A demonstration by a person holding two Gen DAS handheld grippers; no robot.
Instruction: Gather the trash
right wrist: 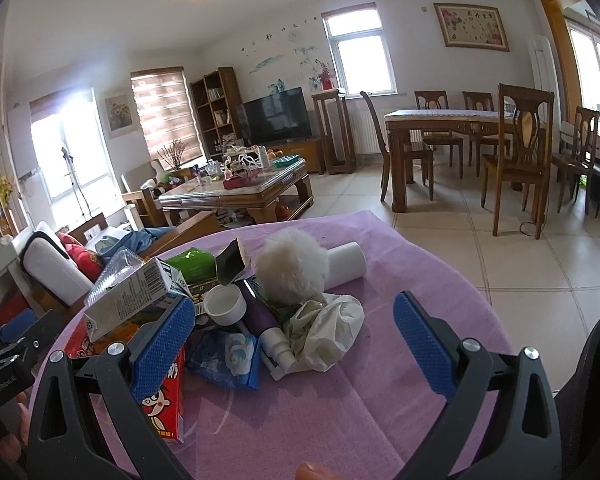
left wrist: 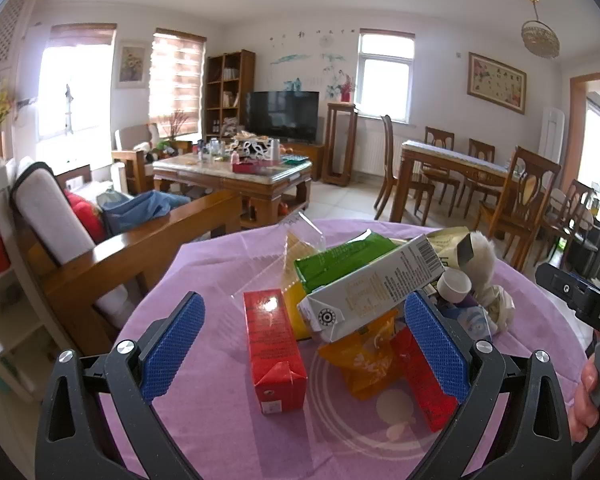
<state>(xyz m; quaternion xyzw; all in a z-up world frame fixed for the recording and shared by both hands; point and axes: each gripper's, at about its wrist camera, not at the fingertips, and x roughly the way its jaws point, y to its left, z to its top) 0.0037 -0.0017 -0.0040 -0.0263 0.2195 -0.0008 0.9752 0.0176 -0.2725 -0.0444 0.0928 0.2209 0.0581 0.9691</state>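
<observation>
On the purple tablecloth [left wrist: 220,280], the trash is heaped toward twelve o'clock. The left gripper [left wrist: 306,342] is held spread wide around a red carton [left wrist: 274,350]; the right gripper [right wrist: 296,344] is likewise spread, framing a crumpled white bag [right wrist: 328,326].

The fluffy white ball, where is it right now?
In the right wrist view the fluffy white ball sits mid-pile, beside the white tube and above the crumpled plastic bag.
</observation>
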